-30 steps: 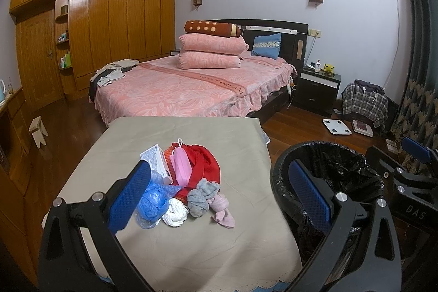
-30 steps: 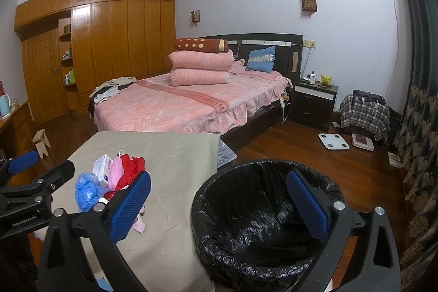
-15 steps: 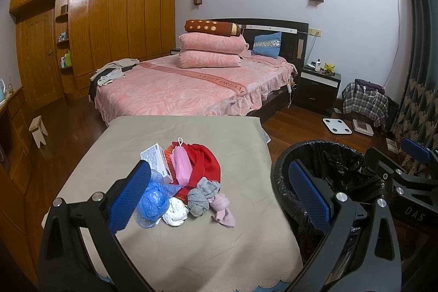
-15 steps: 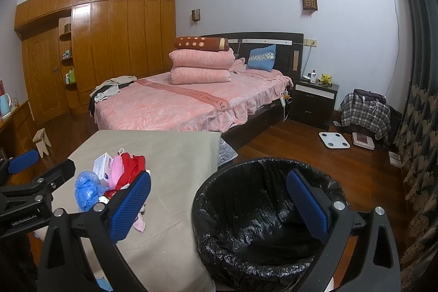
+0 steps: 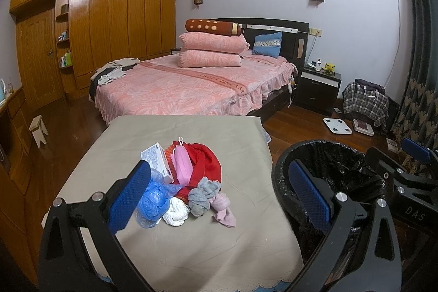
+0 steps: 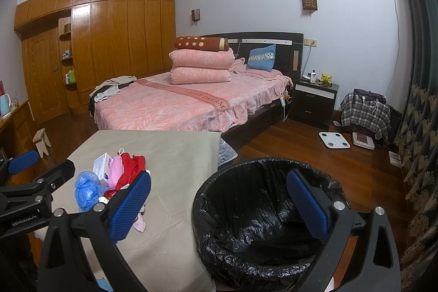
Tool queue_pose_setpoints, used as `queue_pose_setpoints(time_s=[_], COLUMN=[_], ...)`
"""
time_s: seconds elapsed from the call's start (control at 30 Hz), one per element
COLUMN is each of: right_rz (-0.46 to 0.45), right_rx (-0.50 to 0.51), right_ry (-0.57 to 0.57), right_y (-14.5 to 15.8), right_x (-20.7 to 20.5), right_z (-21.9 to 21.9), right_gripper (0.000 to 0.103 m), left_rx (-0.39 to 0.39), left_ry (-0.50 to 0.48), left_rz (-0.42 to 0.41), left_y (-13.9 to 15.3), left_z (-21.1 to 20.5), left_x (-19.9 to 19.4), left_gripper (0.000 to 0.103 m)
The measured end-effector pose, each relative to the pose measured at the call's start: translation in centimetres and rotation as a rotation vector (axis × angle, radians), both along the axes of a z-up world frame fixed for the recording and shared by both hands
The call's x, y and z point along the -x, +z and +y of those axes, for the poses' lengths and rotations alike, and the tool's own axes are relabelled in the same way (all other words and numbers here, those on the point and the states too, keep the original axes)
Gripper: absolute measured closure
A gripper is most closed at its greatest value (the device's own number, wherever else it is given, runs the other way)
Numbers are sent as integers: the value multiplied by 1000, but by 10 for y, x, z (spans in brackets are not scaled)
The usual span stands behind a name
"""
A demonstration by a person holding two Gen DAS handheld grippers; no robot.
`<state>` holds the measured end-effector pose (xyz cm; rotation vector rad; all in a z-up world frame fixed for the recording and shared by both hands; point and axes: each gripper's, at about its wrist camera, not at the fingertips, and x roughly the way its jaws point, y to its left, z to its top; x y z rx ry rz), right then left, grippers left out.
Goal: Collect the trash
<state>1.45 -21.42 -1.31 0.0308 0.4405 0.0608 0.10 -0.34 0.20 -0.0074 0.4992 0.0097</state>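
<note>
Standing beside the beige cloth-covered worktop (image 5: 191,133), the round black-bag-lined bin (image 6: 262,210) holds nothing visible; left gripper (image 5: 219,196) and right gripper (image 6: 219,204) fingers spread, empty.

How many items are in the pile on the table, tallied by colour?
Blue: 1, the bag
White: 2, the box and the wad
Pink: 2, the mask and the rag
Red: 1, the cloth
Grey: 1, the sock
Total: 7
</note>
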Motion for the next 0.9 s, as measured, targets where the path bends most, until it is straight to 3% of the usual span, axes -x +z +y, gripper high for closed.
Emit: queue_pose_setpoints(time_s=[0.7,0.9], right_rz=[11,23], right_rx=[2,16], right_ry=[56,90], right_y=[-8,-20], right_x=[-29,-55], right_z=[24,45], right_gripper=[6,6], left_rx=[-1,-41], left_ry=[48,134], left_rz=[16,4], left_y=[-10,-19], left_z=[33,65], left_x=[-10,-24], left_gripper=[5,5])
